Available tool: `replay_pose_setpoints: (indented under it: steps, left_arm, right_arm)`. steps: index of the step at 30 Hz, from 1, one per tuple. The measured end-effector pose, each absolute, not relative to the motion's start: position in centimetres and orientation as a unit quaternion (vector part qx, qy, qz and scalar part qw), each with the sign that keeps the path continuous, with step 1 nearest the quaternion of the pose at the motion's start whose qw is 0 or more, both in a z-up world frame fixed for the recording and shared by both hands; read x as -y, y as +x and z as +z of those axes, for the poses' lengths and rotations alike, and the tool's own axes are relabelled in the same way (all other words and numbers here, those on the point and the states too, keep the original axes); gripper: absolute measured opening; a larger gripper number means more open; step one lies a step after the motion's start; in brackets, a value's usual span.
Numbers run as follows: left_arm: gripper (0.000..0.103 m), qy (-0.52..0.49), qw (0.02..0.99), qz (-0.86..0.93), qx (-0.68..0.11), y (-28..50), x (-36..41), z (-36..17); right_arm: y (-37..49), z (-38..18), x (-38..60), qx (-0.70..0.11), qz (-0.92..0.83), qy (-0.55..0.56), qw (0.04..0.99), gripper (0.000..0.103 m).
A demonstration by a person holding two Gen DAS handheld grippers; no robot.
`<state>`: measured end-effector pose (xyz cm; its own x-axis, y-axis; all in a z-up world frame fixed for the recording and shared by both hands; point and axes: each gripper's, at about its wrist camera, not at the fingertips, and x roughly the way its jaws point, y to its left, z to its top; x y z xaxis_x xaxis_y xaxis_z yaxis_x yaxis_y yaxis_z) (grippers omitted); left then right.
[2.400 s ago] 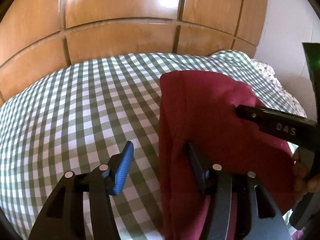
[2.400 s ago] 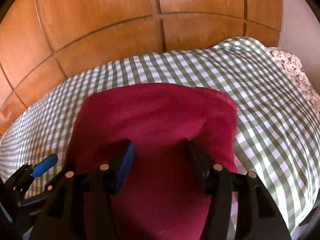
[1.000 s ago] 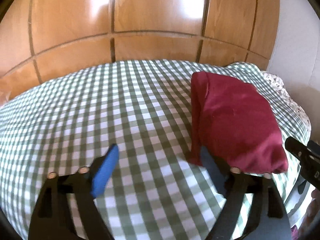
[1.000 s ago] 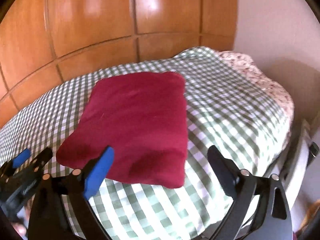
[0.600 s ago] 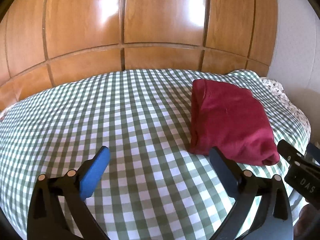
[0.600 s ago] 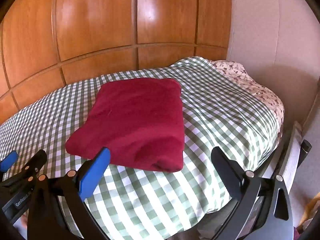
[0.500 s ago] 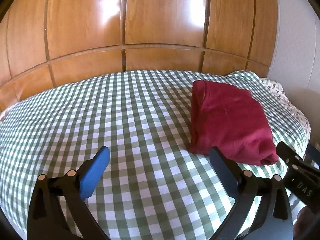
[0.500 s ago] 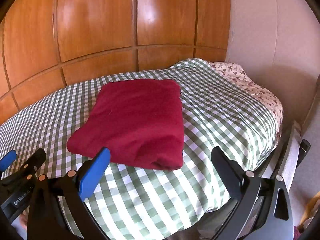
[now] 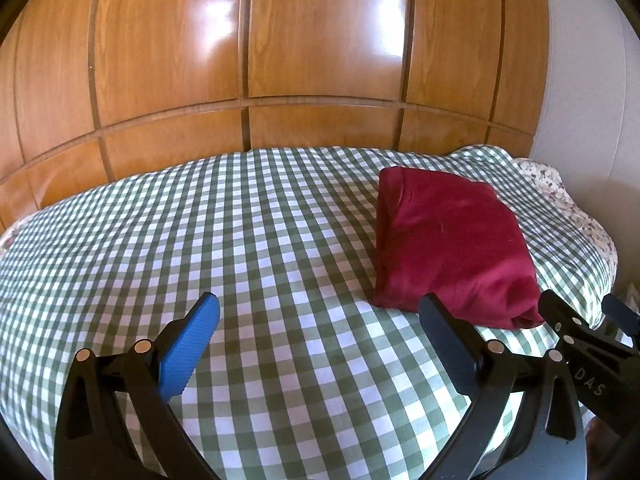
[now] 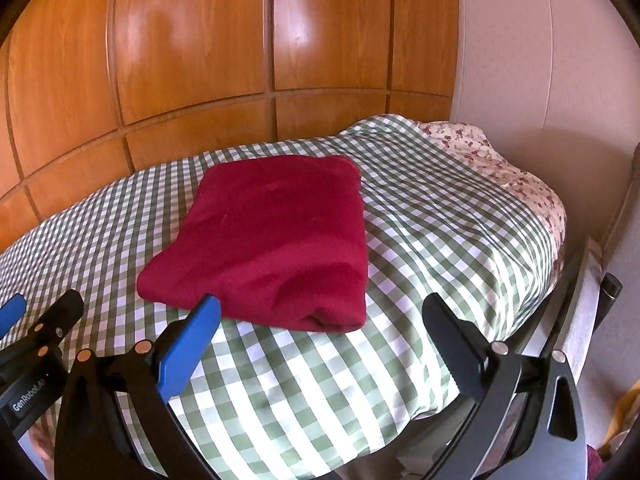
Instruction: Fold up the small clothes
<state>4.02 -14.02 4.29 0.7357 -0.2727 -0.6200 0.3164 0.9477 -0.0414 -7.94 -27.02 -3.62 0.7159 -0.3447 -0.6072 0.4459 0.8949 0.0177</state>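
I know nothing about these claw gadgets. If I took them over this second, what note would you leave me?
Left claw: open, empty, above the checked bedcover.
Right claw: open, empty, just short of the garment.
Red garment: lies folded in a compact rectangle on the bedcover, toward the wall side, touched by neither claw.
Done: this piece looks folded.
Left: perhaps nothing here; no other clothes are in view.

Right gripper (image 9: 582, 312) is cut off at the 4 o'clock edge of the left wrist view. Left gripper (image 10: 38, 312) is clipped at 8 o'clock opposite. Bed frame (image 10: 576, 300) is partly hidden by the checked bedspread (image 10: 440, 220).
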Motion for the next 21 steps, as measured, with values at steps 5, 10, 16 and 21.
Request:
replay_pose_setpoints:
  steps: [5, 10, 16, 21]
  left_arm:
    - [0.099, 0.038, 0.930, -0.157, -0.331, 4.09, 14.09, 4.23]
    - [0.099, 0.040, 0.929, -0.156, -0.333, 4.24, 14.19, 4.12]
    - [0.099, 0.039, 0.930, -0.154, -0.330, 4.33, 14.11, 4.12]
    - [0.099, 0.041, 0.931, -0.152, -0.330, 4.23, 14.03, 4.16]
  right_arm:
    - [-7.93, -3.70, 26.88, -0.311, -0.215, 0.081, 0.922, 0.101]
    - [-7.91, -3.88, 27.10, -0.312, -0.215, 0.083, 0.922, 0.101]
    - [-7.89, -3.84, 27.22, -0.312, -0.214, 0.082, 0.922, 0.101]
    - [-7.85, -3.76, 27.24, -0.309, -0.210, 0.080, 0.924, 0.101]
